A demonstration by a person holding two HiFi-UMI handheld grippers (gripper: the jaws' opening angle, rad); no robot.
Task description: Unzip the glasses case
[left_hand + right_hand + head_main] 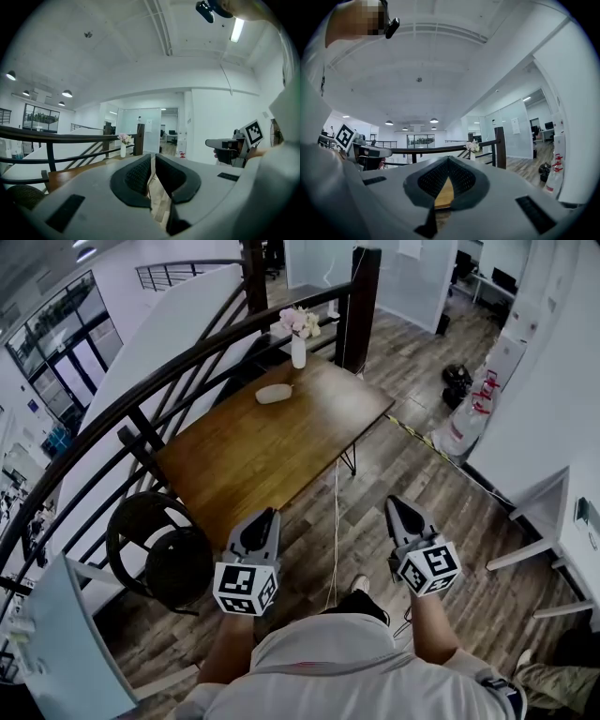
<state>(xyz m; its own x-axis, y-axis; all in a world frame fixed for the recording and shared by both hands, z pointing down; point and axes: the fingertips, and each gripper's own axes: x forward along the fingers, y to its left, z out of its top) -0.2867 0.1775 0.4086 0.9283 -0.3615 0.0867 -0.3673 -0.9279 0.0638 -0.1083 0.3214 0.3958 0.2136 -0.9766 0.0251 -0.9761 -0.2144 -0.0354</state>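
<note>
Glasses case (274, 393) lies on the tabletop (253, 456) near its far end; vase (298, 351) stands just behind it. Railing (178, 371) runs along the tabletop's left side, chair (159, 554) at the near left corner. Left gripper (270, 514) and right gripper (395, 502) sit on the near side, well apart from the case.

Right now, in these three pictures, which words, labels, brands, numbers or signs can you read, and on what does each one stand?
No text here can be read.
Marker cube of the left gripper: black and white squares, no letters.
Marker cube of the right gripper: the same.
Paper sheet on the glass wall: too small to read.
Red and white containers on the floor: print too blurred to read.
</note>
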